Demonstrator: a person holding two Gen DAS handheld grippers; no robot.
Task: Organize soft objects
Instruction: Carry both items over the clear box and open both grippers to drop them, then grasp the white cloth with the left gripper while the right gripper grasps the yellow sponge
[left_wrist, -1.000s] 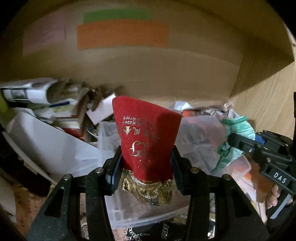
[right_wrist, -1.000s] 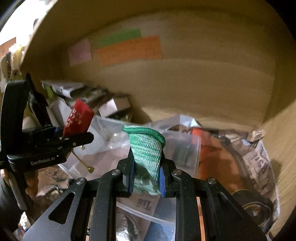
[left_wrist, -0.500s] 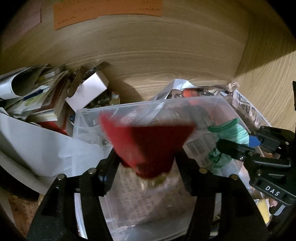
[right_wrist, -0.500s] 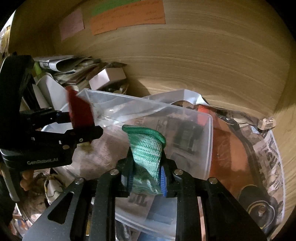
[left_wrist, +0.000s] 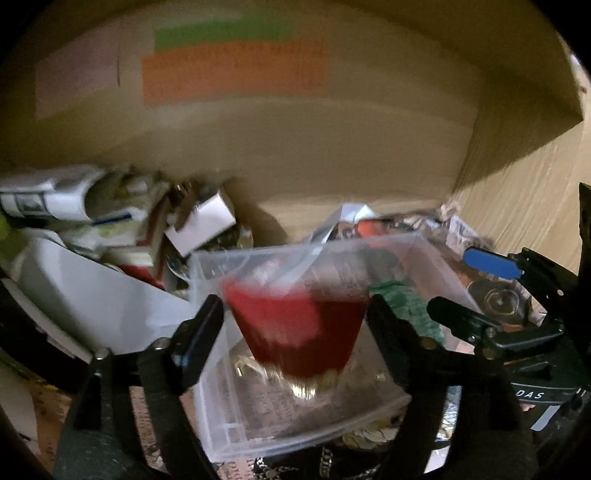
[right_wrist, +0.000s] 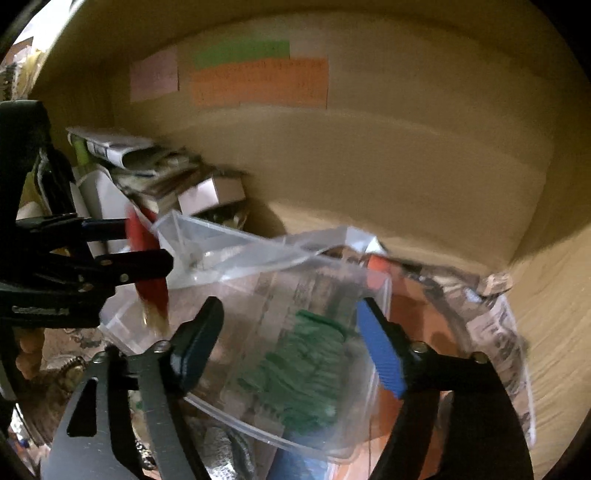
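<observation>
Both the left gripper (left_wrist: 295, 317) and the right gripper (right_wrist: 291, 332) have let go, dropping the red pouch (left_wrist: 295, 328) and green cloth (right_wrist: 295, 373) into the clear box (right_wrist: 380, 291).

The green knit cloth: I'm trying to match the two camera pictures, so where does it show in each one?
Left wrist view: the green knit cloth sits right of centre, inside the clear plastic box, just right of the red pouch.
Right wrist view: it lies low in the centre, between the spread fingers of the right hand-held gripper.
Shared landmark: the orange paper on the back wall.
</observation>
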